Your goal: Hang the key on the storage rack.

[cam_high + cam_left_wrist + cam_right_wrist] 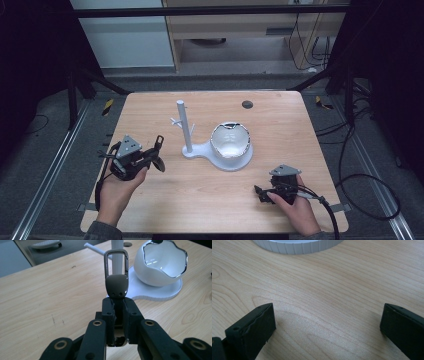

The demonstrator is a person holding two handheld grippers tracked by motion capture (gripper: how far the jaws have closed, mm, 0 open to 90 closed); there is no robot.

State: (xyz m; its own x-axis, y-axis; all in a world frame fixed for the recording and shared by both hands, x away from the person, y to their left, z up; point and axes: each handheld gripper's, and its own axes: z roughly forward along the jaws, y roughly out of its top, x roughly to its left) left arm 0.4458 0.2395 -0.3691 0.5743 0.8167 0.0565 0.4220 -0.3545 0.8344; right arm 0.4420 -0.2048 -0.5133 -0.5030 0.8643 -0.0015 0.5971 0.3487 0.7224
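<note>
High view, table: we see a light wooden table (200, 200) carrying a white plastic stand (192, 151) with an upright post (183, 125) and short side pegs, and a white egg-shaped bowl with a jagged silvery rim (230, 141) sitting on the stand's round base.
Left gripper view, held thing: our left gripper (117, 305) has its jaws pressed together on the lower end of a dark grey metal carabiner clip (116, 277); the clip stands upright above the jaws, its loop lined up in front of the white post.
High view, left hand: the left gripper (159, 151) sits left of the stand, apart from it.
Right gripper view, jaws: our right gripper (327, 325) holds its jaws wide apart over bare wood, with the ribbed edge of the white base (297, 246) just ahead.
High view, right hand: the right gripper (259, 192) rests low near the table's front right corner.
</note>
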